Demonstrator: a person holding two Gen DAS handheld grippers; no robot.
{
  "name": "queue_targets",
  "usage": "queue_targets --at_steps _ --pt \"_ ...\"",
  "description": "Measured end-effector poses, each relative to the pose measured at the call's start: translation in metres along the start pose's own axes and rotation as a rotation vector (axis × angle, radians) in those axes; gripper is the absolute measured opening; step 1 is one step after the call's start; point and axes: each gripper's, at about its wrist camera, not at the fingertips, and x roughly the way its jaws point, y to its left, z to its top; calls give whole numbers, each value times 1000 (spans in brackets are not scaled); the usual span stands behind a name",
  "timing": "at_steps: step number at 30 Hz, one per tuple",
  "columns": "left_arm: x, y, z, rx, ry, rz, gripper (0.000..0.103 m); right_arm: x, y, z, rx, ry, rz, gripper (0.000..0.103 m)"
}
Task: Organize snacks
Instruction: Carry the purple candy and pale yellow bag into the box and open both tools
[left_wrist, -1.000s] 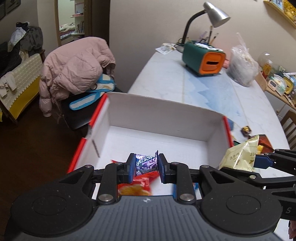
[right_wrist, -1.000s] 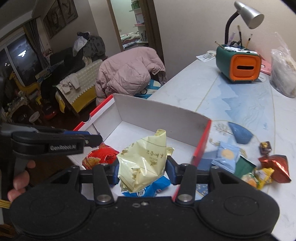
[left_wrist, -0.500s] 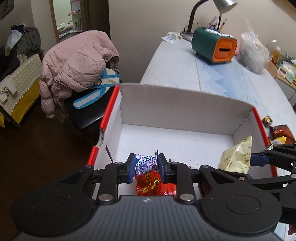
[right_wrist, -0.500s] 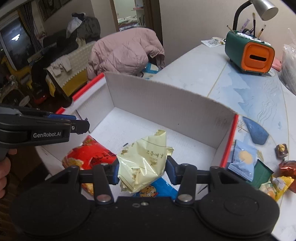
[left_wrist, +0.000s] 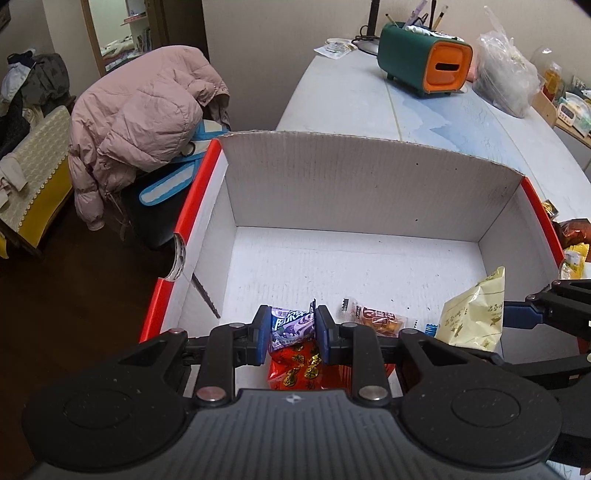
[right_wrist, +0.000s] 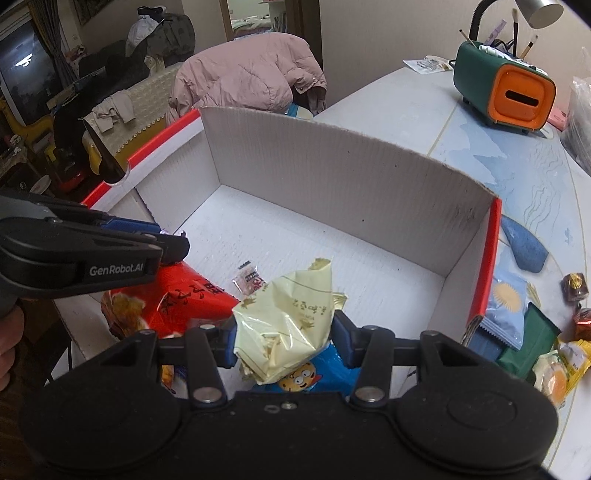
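Note:
A white cardboard box with red edges (left_wrist: 369, 192) stands open on the table; it also shows in the right wrist view (right_wrist: 332, 177). My left gripper (left_wrist: 291, 334) is shut on a small purple snack packet (left_wrist: 290, 325), held over the box's near part. My right gripper (right_wrist: 284, 339) is shut on a pale yellow snack bag (right_wrist: 288, 317), also over the box; the bag shows in the left wrist view (left_wrist: 472, 317). In the box lie a red snack bag (right_wrist: 177, 299), a small clear-wrapped snack (left_wrist: 376, 317) and a blue packet (right_wrist: 314, 376).
Loose snacks (right_wrist: 517, 325) lie on the table right of the box. A green and orange holder (left_wrist: 424, 62) and a plastic bag (left_wrist: 506, 74) stand at the far end. A chair with a pink jacket (left_wrist: 140, 122) is left of the table.
Both grippers have moved forward and down over the box, each still holding its snack. The box interior now fills more of both views.

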Motion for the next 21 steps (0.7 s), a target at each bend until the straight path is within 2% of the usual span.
queue_targets --at_steps 8,17,19,21 --pt "-1 -2 0 9 -4 6 26 -1 -1 -3 9 0 1 51" --pt "-14 -2 -3 7 -20 -6 30 -14 2 -4 20 -35 17 61" --pt "-18 -2 -4 9 -30 -11 33 -18 2 -4 25 -45 22 62" --pt "-23 -3 -4 8 -43 -21 42 -24 2 -5 29 -57 25 64"
